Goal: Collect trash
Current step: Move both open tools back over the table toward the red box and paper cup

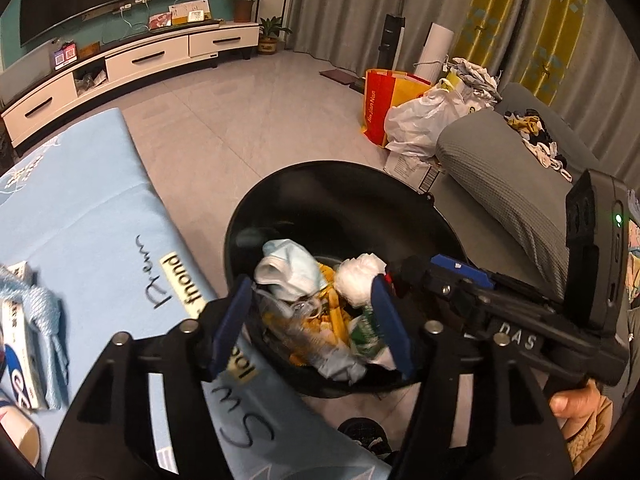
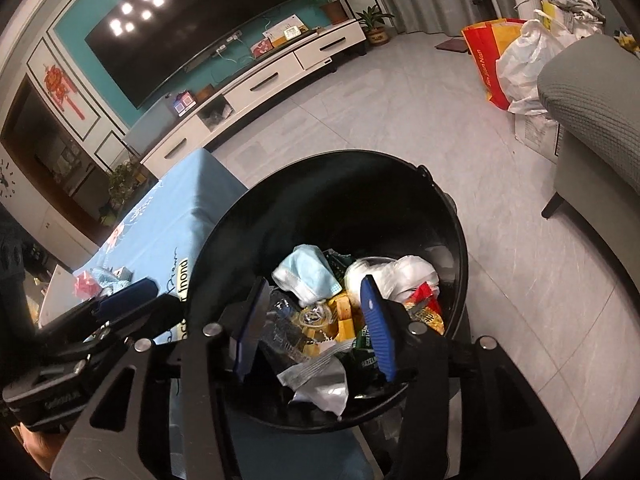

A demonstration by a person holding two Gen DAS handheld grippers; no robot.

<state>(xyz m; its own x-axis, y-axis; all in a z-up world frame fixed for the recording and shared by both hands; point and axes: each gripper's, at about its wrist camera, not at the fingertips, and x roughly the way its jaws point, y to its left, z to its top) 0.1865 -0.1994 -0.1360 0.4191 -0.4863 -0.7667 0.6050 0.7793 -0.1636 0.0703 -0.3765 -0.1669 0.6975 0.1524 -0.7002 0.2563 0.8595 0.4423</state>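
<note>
A black round trash bin [image 1: 320,196] [image 2: 360,184] stands on the floor beside the blue-clothed table. It holds a blue face mask [image 1: 288,268] [image 2: 310,274], white crumpled plastic [image 1: 358,278] [image 2: 400,276], yellow and green wrappers and a clear plastic piece. My left gripper [image 1: 310,322] is open and empty over the bin's near rim. My right gripper [image 2: 316,324] is open and empty over the bin, above a silver wrapper [image 2: 316,376]. The right gripper also shows in the left wrist view [image 1: 404,276], and the left gripper in the right wrist view [image 2: 132,296].
The blue tablecloth [image 1: 100,216] [image 2: 172,216] lies left of the bin, with a toothpaste box [image 1: 20,360], a blue cloth [image 1: 44,308] and a red scrap [image 2: 86,284] on it. A grey sofa [image 1: 504,184], shopping bags [image 1: 400,108] and a TV cabinet [image 1: 132,60] stand beyond.
</note>
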